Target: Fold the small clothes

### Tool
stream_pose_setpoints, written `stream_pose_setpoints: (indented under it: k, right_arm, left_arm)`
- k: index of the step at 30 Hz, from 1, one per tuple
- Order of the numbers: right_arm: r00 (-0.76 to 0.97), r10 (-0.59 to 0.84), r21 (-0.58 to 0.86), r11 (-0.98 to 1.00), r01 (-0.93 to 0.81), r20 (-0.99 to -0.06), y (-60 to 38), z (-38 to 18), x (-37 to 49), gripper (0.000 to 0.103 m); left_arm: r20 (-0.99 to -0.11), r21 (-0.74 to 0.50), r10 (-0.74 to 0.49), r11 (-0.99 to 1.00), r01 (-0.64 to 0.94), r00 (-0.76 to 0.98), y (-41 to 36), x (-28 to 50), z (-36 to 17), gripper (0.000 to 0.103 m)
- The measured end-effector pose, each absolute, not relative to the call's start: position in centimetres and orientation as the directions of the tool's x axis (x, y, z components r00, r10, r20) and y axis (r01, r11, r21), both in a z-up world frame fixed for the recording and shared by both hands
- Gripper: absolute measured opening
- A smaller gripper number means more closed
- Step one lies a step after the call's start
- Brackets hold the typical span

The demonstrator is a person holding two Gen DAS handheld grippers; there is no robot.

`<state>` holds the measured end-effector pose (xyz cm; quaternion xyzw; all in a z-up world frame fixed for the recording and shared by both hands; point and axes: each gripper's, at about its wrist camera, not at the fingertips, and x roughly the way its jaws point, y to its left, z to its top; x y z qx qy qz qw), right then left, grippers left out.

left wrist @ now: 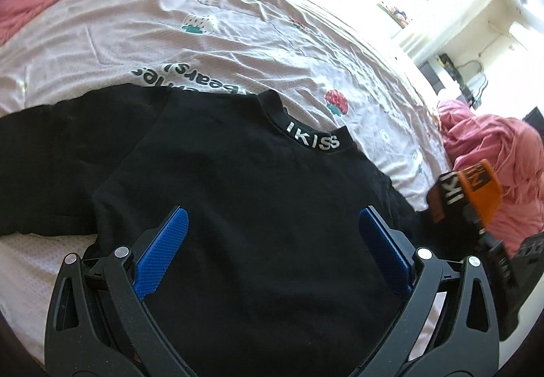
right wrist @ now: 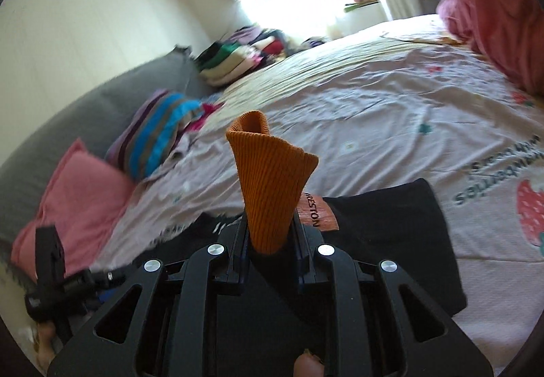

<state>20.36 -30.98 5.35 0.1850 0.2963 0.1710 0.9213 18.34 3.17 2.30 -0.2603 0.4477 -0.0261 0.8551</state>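
Note:
A black sweatshirt (left wrist: 238,190) with "IKISS" on its collar (left wrist: 312,139) lies flat on the bed, and one sleeve (left wrist: 51,166) stretches to the left. My left gripper (left wrist: 272,217) hovers open over the shirt's body, with nothing between its blue pads (left wrist: 170,241). At the shirt's right side my right gripper (left wrist: 472,217) is shut on the orange ribbed cuff (left wrist: 479,190) of the other sleeve. In the right wrist view the orange cuff (right wrist: 268,173) stands up out of the right gripper (right wrist: 270,227), lifted above the black sweatshirt (right wrist: 391,230).
The bed has a pale pink printed sheet (left wrist: 238,37). There is a pink pillow (right wrist: 74,193) and a striped folded cloth (right wrist: 153,139) by the grey headboard (right wrist: 85,125). A clothes pile (right wrist: 238,54) lies at the far corner. A pink blanket (left wrist: 493,156) is bunched at the right.

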Motion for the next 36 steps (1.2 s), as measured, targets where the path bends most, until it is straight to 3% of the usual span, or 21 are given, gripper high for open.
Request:
stream_pose_setpoints:
  k: [13, 18, 22, 24, 26, 31, 36]
  right_arm:
    - [0.699, 0.453, 0.321, 0.89, -0.323, -0.553, -22.4, 2.5, 20.8, 0.022]
    - [0.646, 0.487, 0.345, 0.873, -0.344, -0.588, -20.9, 1.0, 20.9, 0.033]
    - [0.619, 0.517, 0.367, 0.856, -0.364, -0.592, -20.9, 0.8, 20.1, 0.035]
    - [0.612, 0.533, 0.379, 0.846, -0.374, -0.585, -21.3, 1.0, 19.5, 0.039]
    - [0.615, 0.533, 0.382, 0.846, -0.372, -0.581, -21.9, 1.3, 19.1, 0.039]
    - [0.647, 0.499, 0.406, 0.862, -0.303, -0.576, -25.0, 1.7, 18.5, 0.042]
    - [0.669, 0.479, 0.432, 0.866, -0.252, -0.568, -27.5, 1.8, 18.1, 0.042]
  left_arm:
    - [-0.696, -0.614, -0.411, 0.765, -0.192, 0.588, 4.8, 18.5, 0.2, 0.094]
    - [-0.677, -0.652, -0.457, 0.736, -0.183, 0.577, 4.8, 18.9, -1.0, 0.094]
    - [-0.671, -0.668, -0.497, 0.727, -0.159, 0.55, 3.9, 19.4, -1.9, 0.092]
    - [-0.674, -0.668, -0.51, 0.73, -0.146, 0.534, 3.1, 19.6, -2.2, 0.085]
    - [-0.67, -0.675, -0.534, 0.727, -0.124, 0.515, 2.3, 19.8, -2.6, 0.067]
    - [-0.675, -0.669, -0.563, 0.74, -0.073, 0.477, 0.1, 20.1, -3.0, 0.04]
    - [-0.73, -0.609, -0.505, 0.787, -0.101, 0.461, -1.3, 21.0, -4.1, 0.039]
